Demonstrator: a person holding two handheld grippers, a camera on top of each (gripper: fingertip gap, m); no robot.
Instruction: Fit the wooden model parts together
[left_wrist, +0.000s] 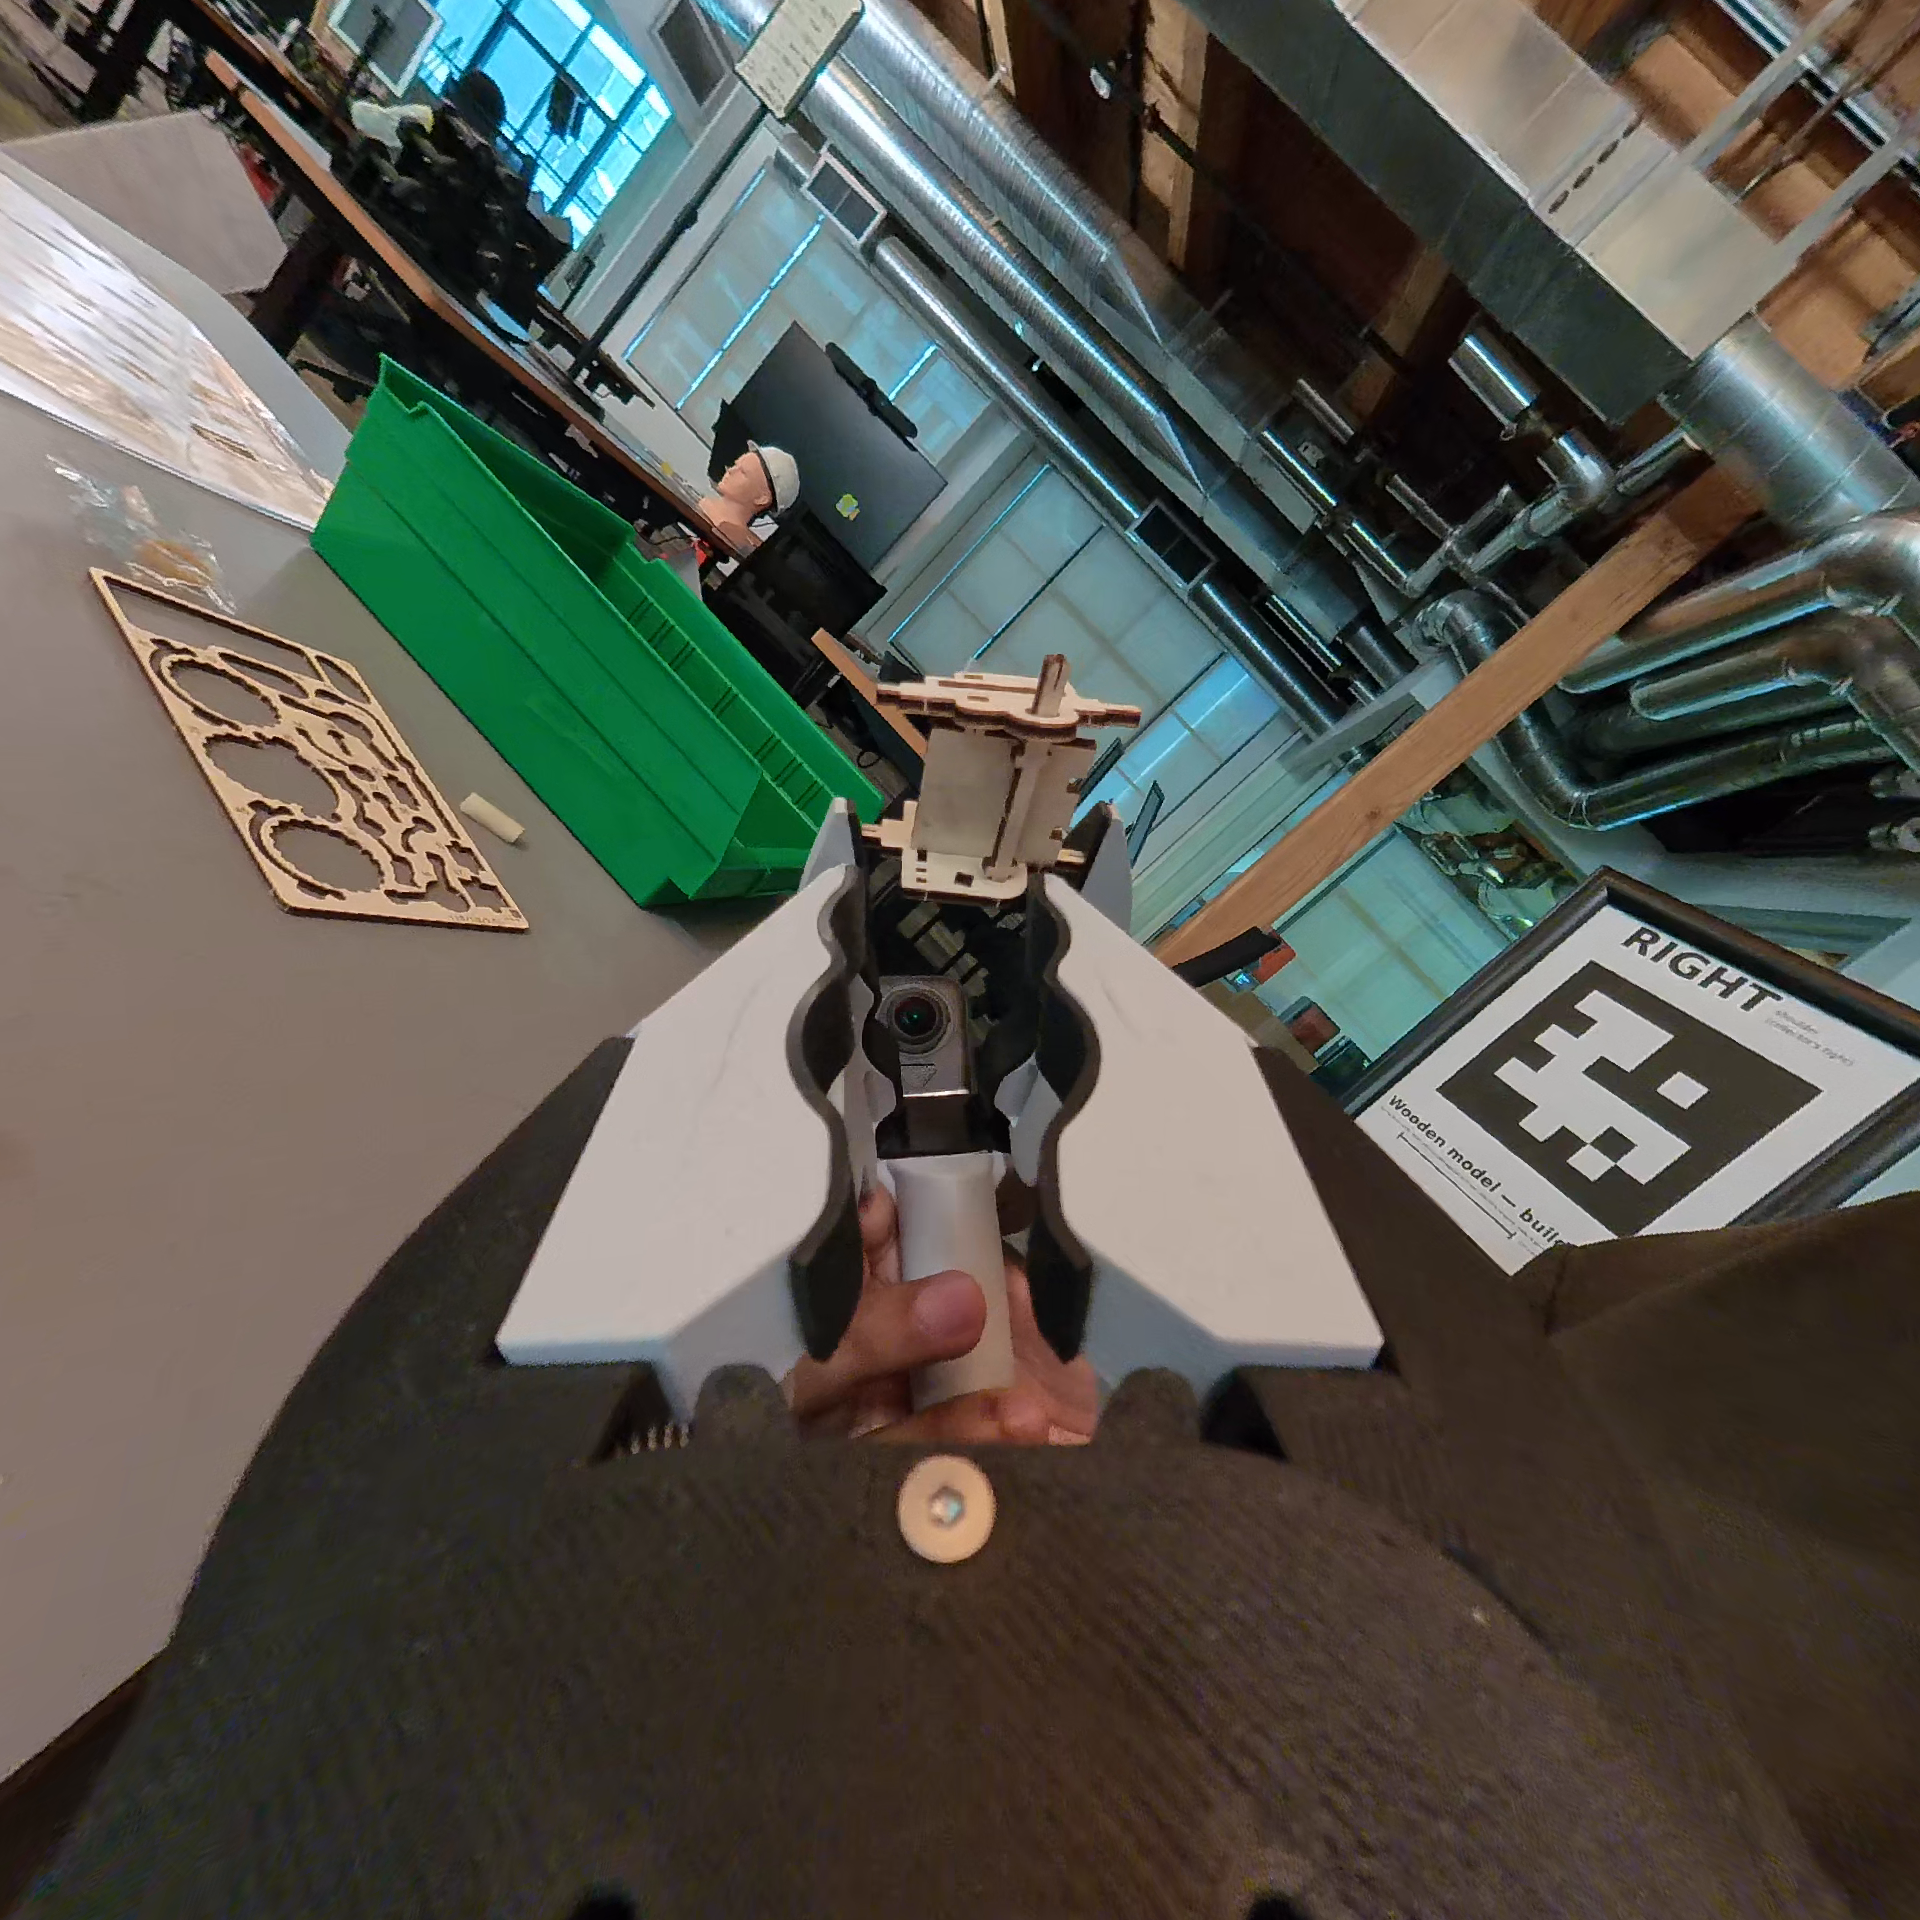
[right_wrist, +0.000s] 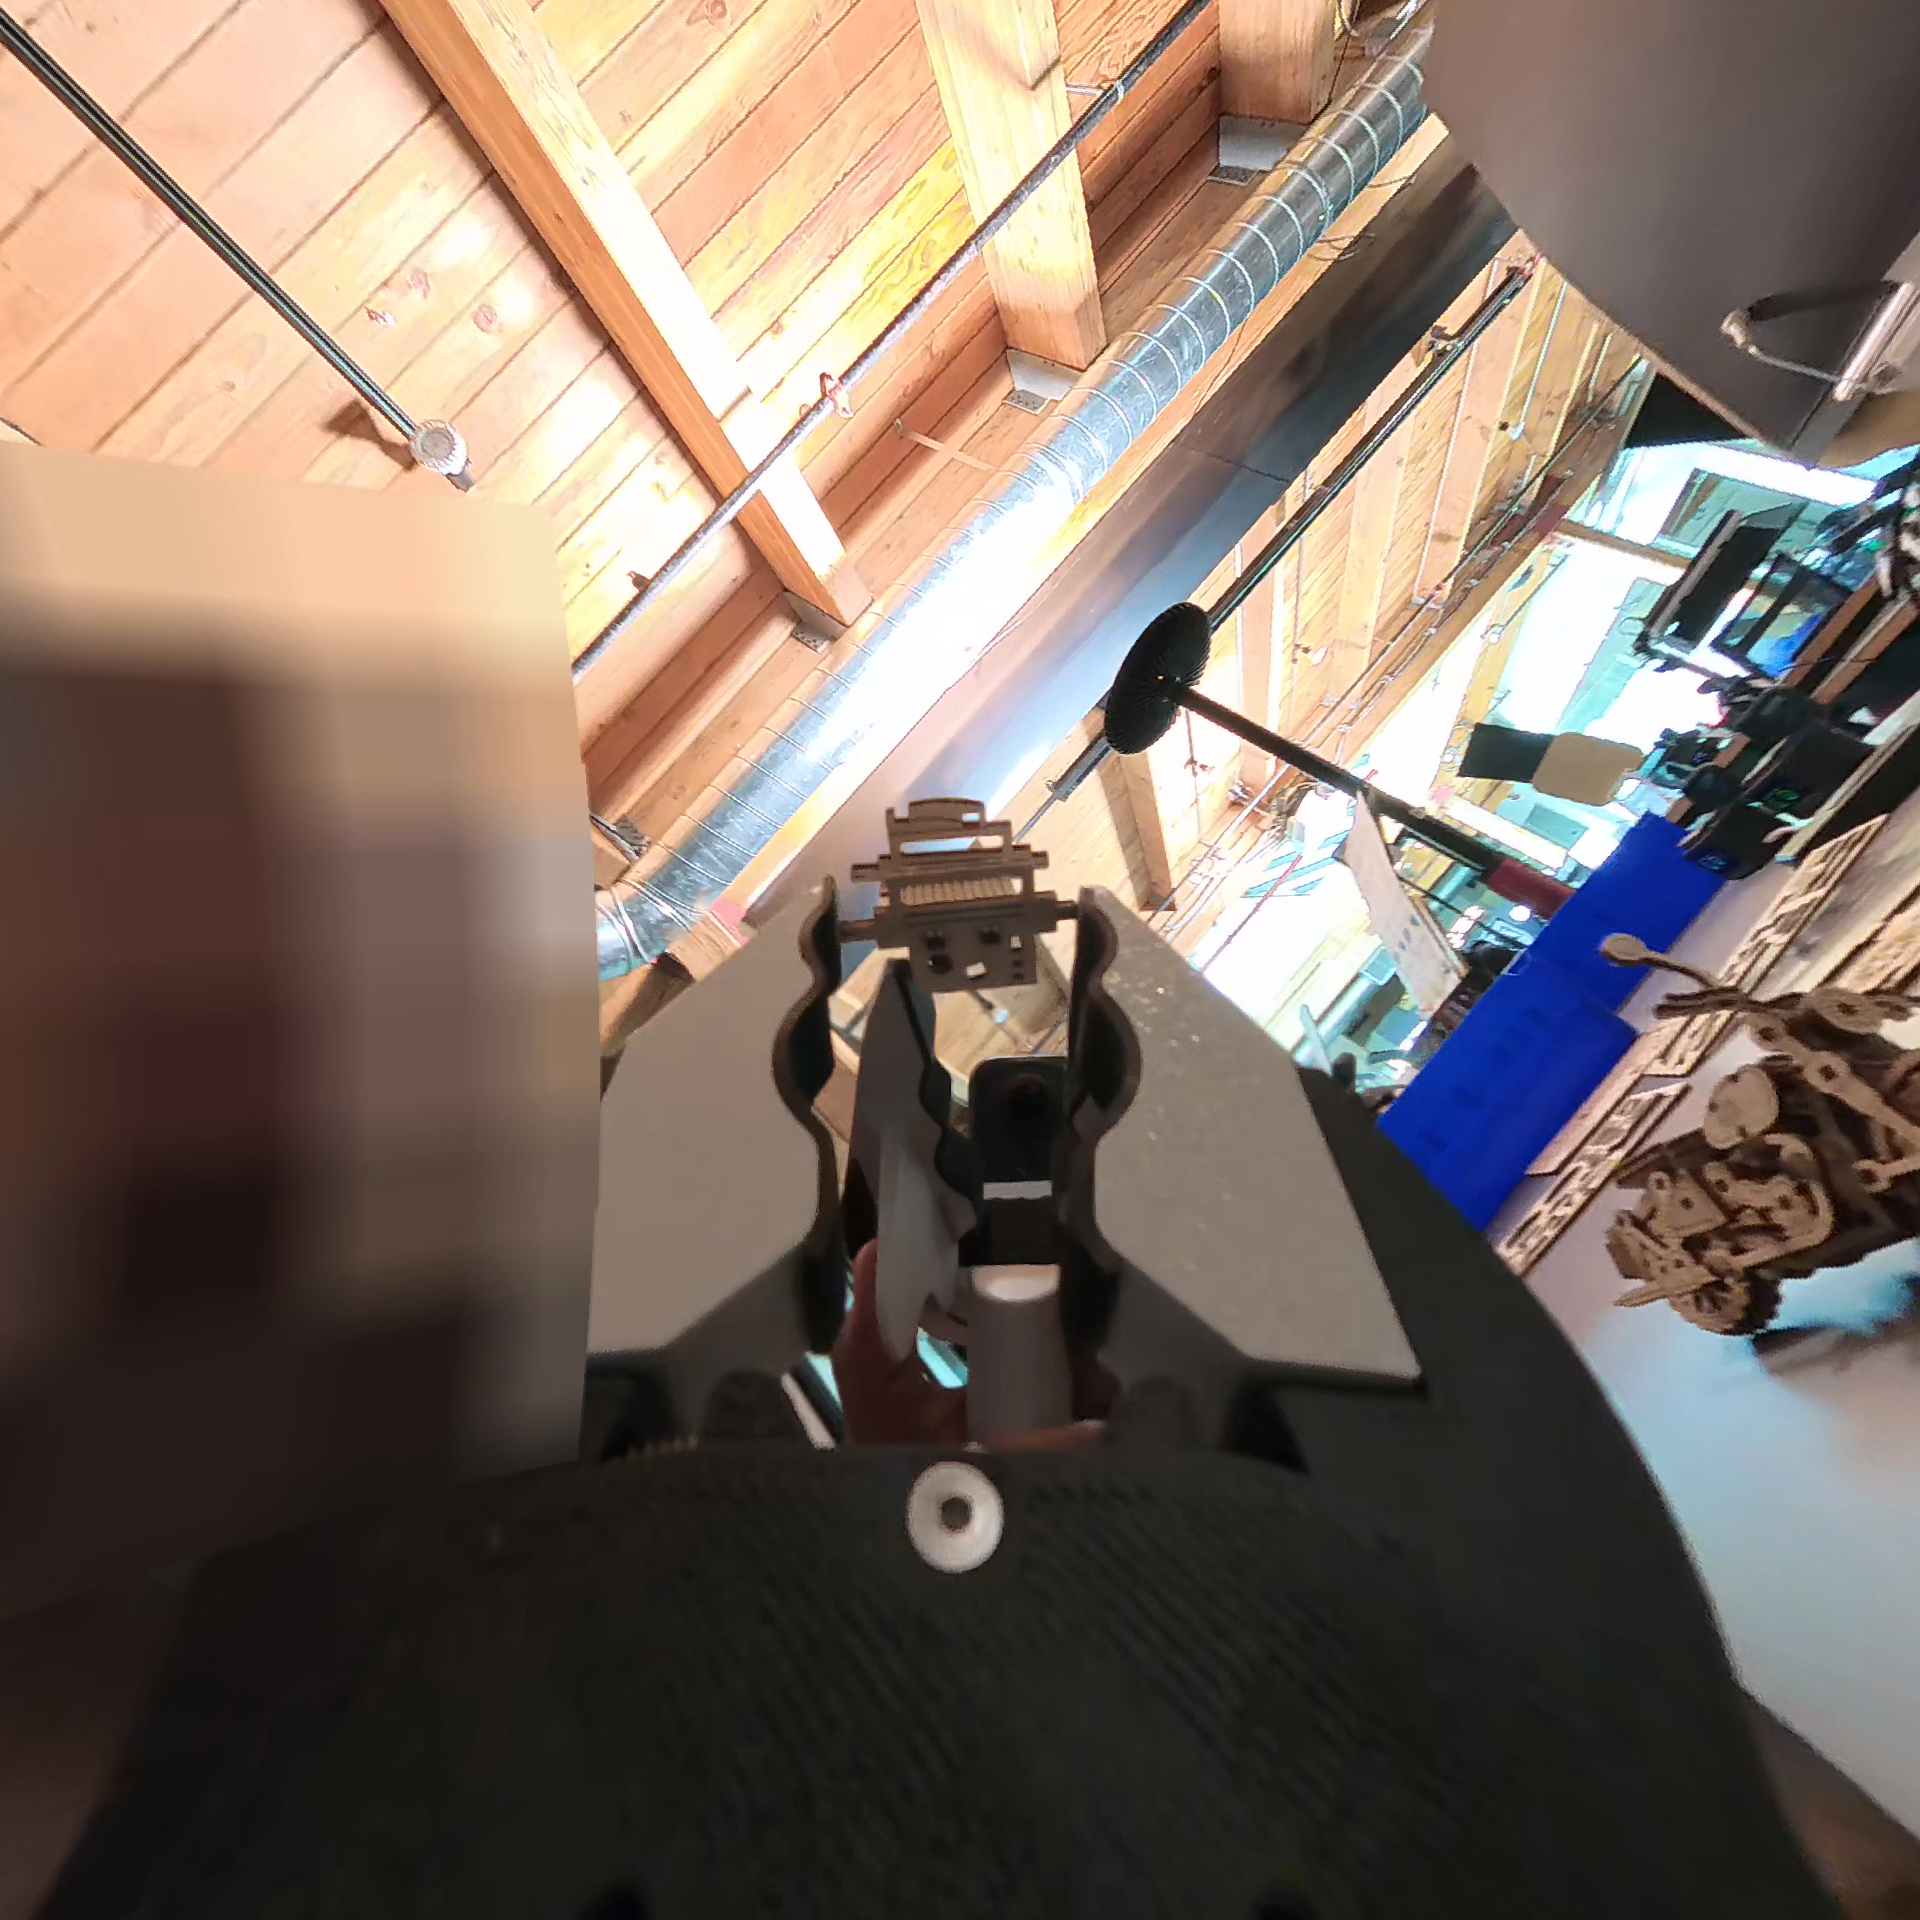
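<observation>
Presently, a wooden sub-assembly (left_wrist: 992, 805) is clamped between the fingertips of the left gripper (left_wrist: 966, 862) and raised clear of the grey table (left_wrist: 208, 1039). In the right wrist view, the same assembly is gripped by the right gripper (right_wrist: 961, 925), fingers narrowed onto it. A punched-out wooden sheet (left_wrist: 301, 758) is laid beside a green bin (left_wrist: 540, 644); a finished wooden motorcycle model (right_wrist: 1756, 1164) is seen at right.
</observation>
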